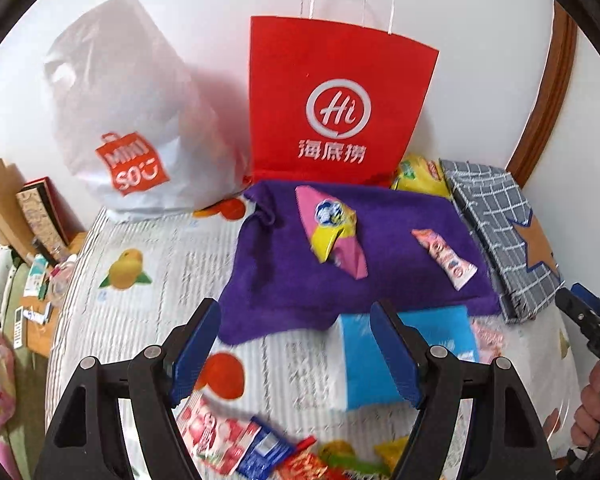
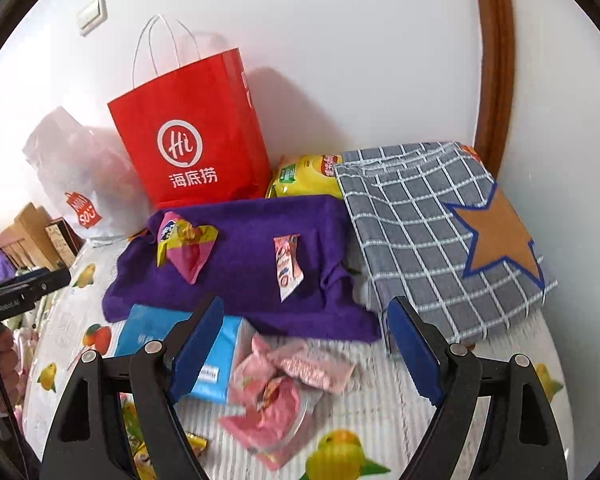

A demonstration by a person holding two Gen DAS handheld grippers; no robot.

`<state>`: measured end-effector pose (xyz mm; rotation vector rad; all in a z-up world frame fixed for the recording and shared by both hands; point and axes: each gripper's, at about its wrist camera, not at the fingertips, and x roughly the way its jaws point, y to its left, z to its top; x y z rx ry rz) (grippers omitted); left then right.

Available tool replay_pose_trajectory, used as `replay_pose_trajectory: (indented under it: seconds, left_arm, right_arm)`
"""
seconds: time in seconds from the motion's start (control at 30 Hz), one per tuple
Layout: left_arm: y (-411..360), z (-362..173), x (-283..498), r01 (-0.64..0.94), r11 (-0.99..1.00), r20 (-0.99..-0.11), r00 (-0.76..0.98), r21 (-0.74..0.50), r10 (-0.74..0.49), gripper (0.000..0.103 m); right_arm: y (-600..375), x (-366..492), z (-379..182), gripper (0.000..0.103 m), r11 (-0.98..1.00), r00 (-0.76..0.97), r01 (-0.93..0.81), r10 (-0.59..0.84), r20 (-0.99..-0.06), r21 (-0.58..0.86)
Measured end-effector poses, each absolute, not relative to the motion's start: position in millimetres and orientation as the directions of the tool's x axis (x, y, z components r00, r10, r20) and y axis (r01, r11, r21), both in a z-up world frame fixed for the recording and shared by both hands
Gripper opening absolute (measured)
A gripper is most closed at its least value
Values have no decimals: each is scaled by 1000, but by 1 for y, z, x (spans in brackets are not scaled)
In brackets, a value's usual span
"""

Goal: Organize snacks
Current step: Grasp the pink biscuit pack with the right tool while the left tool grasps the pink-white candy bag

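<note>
Both of my jaws stand spread with nothing between the pads. The left gripper [image 1: 296,344] hangs over the bed cover [image 1: 148,248]; the right gripper [image 2: 304,344] hangs over the same cover further toward the checked cloth [image 2: 428,224].

Finding: two snacks lie apart on the purple towel [image 1: 384,280], ahead of both grippers. From my left jaws, the pink-and-yellow packet [image 1: 334,232] sits at about twelve o'clock, its long axis running from eleven to five. The slim pink stick pack [image 1: 446,258] sits at about one o'clock, long axis also roughly eleven to five.

From my right jaws, the stick pack [image 2: 288,264] lies at about twelve o'clock, nearly end-on, its long axis running twelve to six. The pink-and-yellow packet [image 2: 186,246] lies off at about eleven o'clock.

Judgement: the right hand looks better placed for the stick pack, the left for the pink-and-yellow packet. As the stick pack points along my right jaws' line, closing across its narrow width should need little wrist roll.

Nearer items: a blue pouch [image 2: 216,356] and crumpled pink wrappers [image 2: 284,384] lie just beneath the right jaws. The red paper bag [image 1: 340,100] stands upright behind the towel, against the wall.
</note>
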<state>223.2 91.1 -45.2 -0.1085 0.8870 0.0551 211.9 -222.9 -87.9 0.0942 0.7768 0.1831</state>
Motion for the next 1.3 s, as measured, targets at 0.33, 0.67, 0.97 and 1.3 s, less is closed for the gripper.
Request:
replay_pose_trajectory:
  seconds: [0.33, 0.67, 0.97, 1.3]
  left_arm:
    - [105, -71, 189, -130, 987, -789, 614, -96, 5, 76]
    - [123, -89, 174, -160, 980, -801, 598, -115, 4, 76]
    - [141, -99, 167, -176, 977, -808, 589, -119, 8, 76]
    - [167, -112, 161, -215, 969, -824, 567, -124, 20, 76]
  right_arm:
    - [-224, 191, -131, 52, 979, 630, -104, 203, -750, 177]
    - [-201, 202, -176, 43, 972, 527, -146, 236, -817, 186]
    - [-203, 193, -189, 53, 975, 473, -171, 206, -856, 140]
    - [-194, 187, -213, 44, 978, 439, -195, 160, -884, 80]
